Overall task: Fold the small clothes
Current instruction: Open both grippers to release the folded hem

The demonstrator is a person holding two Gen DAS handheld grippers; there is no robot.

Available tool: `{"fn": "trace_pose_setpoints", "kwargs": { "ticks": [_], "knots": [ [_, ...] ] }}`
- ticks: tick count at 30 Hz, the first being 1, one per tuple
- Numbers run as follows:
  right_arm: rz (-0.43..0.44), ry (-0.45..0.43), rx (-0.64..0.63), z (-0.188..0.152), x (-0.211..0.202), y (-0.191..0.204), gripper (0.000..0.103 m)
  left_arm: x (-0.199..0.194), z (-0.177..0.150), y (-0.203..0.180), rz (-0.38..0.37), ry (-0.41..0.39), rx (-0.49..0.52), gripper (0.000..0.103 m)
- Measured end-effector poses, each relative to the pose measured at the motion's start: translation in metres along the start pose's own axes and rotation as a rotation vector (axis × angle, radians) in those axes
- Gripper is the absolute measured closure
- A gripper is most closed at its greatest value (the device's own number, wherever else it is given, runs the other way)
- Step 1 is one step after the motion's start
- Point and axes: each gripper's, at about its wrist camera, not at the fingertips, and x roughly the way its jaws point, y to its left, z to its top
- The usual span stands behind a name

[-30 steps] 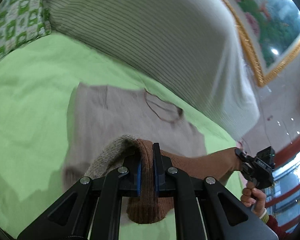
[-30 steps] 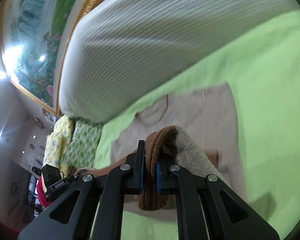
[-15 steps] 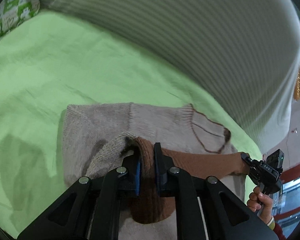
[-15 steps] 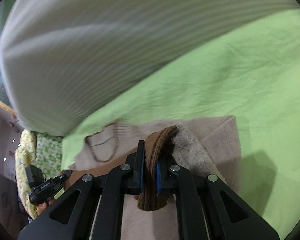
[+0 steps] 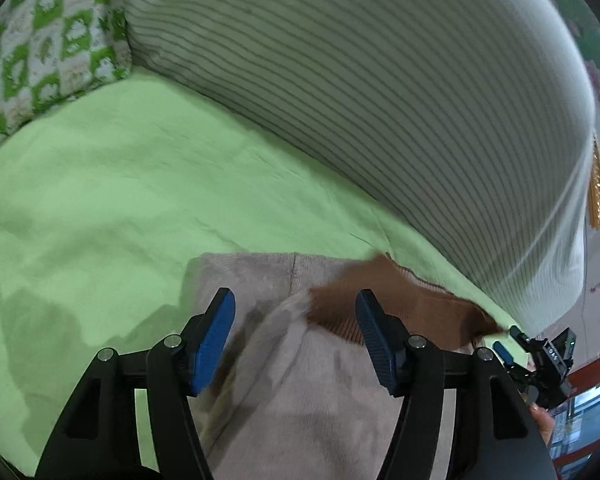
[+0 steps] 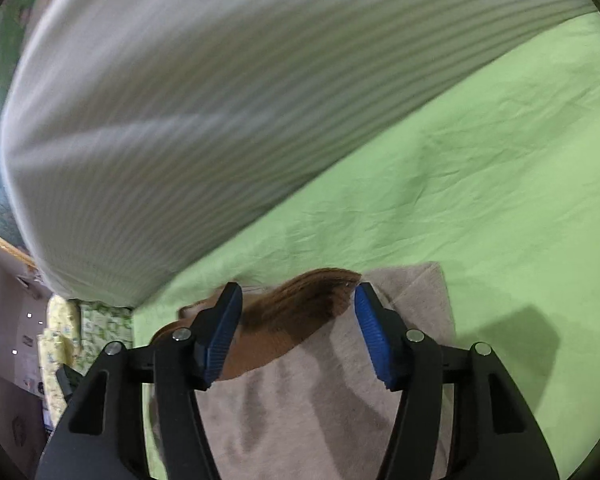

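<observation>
Left wrist view. Left tool [image 5: 296, 330]: jaws apart, having just been opening; blue pads [image 5: 214, 344] stand clear of the cloth, nothing pinched. Small sweater [image 5: 300, 400]: grey-beige knit, lying on the green bed sheet [image 5: 120, 200] directly below and ahead of the tool, filling the lower middle of the frame. Brown ribbed hem [image 5: 400, 312]: folded over onto the sweater's far part, lying between and beyond the pads, blurred. Striped bolster [image 5: 360, 80]: large, white-grey, along the far side of the bed. Green-and-white patterned pillow [image 5: 48, 40]: upper left corner. Right tool [image 5: 504, 354]: at the right edge, just beside the sweater's hem end, a blue pad showing.

Right wrist view. Right tool [image 6: 298, 330]: jaws apart, likewise just opened; pads free of the cloth. Small sweater [image 6: 320, 412]: flat on the green bed sheet [image 6: 480, 180] under the tool. Brown ribbed hem [image 6: 300, 312]: lying loose between the pads, on the grey knit. Striped bolster [image 6: 200, 100]: across the upper frame, blurred. Patterned pillow [image 6: 100, 324]: lower left, beyond the sweater.
</observation>
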Motion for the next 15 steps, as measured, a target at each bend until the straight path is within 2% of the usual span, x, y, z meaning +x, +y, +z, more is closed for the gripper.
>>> {"fn": "trace_pose_setpoints", "kwargs": {
  "ticks": [4,9,11,15],
  "knots": [
    [-0.013,-0.024,-0.040,-0.017,-0.027,0.004,0.043,-0.023,-0.022,-0.003,0.013,0.013,0.058,0.037],
    [-0.114,-0.021,-0.083,-0.054,-0.062,-0.019,0.043,-0.041,-0.076,0.008,0.068,0.079,0.106,0.033],
    [-0.160,0.007,-0.089,-0.076,-0.072,-0.033,0.043,-0.045,-0.101,0.019,0.098,0.112,0.094,0.033],
    [-0.193,0.055,-0.081,-0.108,-0.075,-0.043,0.043,-0.051,-0.131,0.039,0.101,0.151,0.035,0.033]
  ]
}}
